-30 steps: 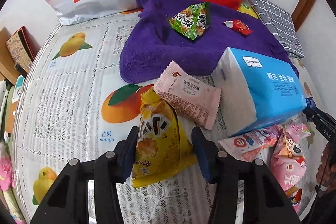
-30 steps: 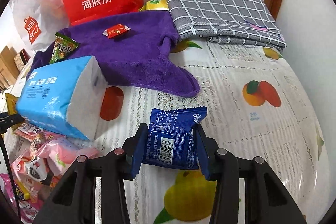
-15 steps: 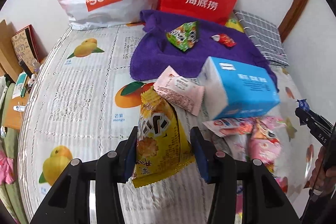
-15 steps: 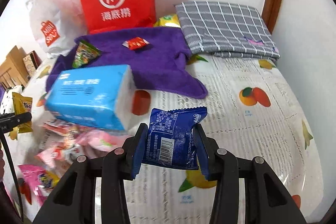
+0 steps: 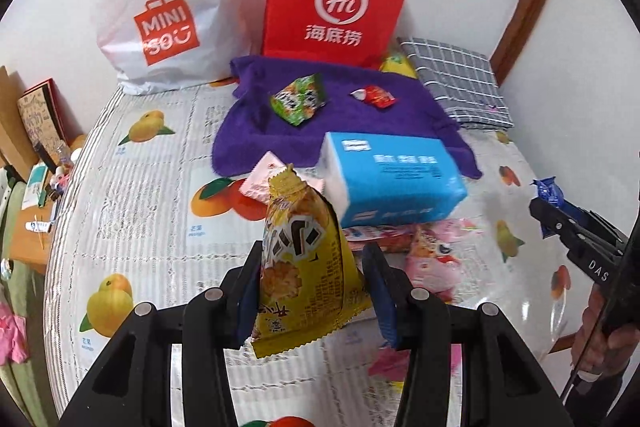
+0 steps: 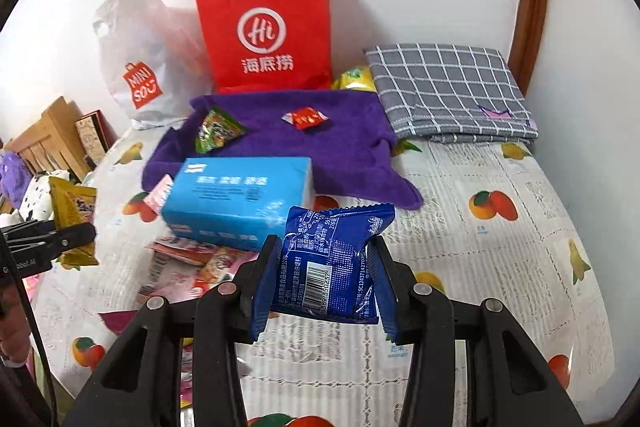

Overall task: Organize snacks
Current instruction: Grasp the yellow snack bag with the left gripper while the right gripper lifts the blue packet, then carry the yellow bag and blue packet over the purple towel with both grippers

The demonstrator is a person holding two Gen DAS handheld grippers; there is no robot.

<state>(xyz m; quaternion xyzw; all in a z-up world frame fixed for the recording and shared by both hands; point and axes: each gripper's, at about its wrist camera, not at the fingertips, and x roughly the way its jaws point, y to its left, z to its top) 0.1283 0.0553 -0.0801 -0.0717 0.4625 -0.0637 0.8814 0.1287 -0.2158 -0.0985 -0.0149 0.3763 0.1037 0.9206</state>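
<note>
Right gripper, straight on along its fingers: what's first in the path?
Likely the blue tissue pack, just ahead and slightly left of the right gripper, which holds a blue snack packet. Depth is unclear; it might pass over.

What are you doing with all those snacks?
A person is sorting snacks with two hand-held grippers. The left gripper holds a yellow snack bag and the right gripper holds a blue snack packet, both off the table. Two snacks already lie on the purple towel; more sit beside the tissue pack.
</note>
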